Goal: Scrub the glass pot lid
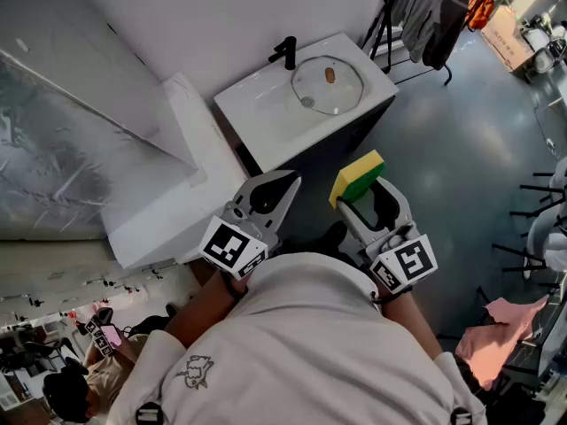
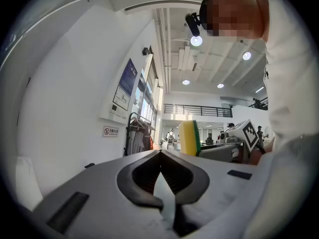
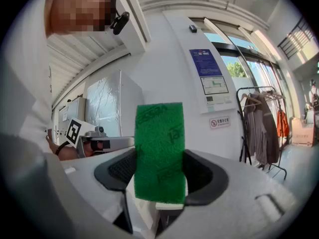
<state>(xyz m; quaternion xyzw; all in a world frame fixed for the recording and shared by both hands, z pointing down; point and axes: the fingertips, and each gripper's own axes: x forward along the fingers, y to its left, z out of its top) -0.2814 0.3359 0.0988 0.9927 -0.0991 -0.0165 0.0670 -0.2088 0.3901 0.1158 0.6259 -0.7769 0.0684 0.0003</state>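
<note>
While the person is holding both claws close to the chest in the lower middle of the head view, the glass pot lid [image 1: 341, 91] is lying in the bowl of the white sink [image 1: 252, 104] at the top middle of the frame, well apart from both claws. The lid is showing a small brown knob [image 1: 330, 74] in its middle, and a black tap [image 1: 285, 53] is standing at the sink's upper left edge. The left claw [image 1: 291, 181] is sitting just left of centre with its two jaws pressed together and nothing between them. The right claw [image 1: 363, 191] is sitting just right of centre and is squeezing a sponge [image 1: 357, 175], which is sticking out past the tips. The sponge is showing yellow on one side and green on the other, and in the right gripper view the rough green side is facing the camera. Both claws are pointing up the frame toward the sink. Clothes [image 1: 434, 11] are hanging on a rack in the upper right corner.
</note>
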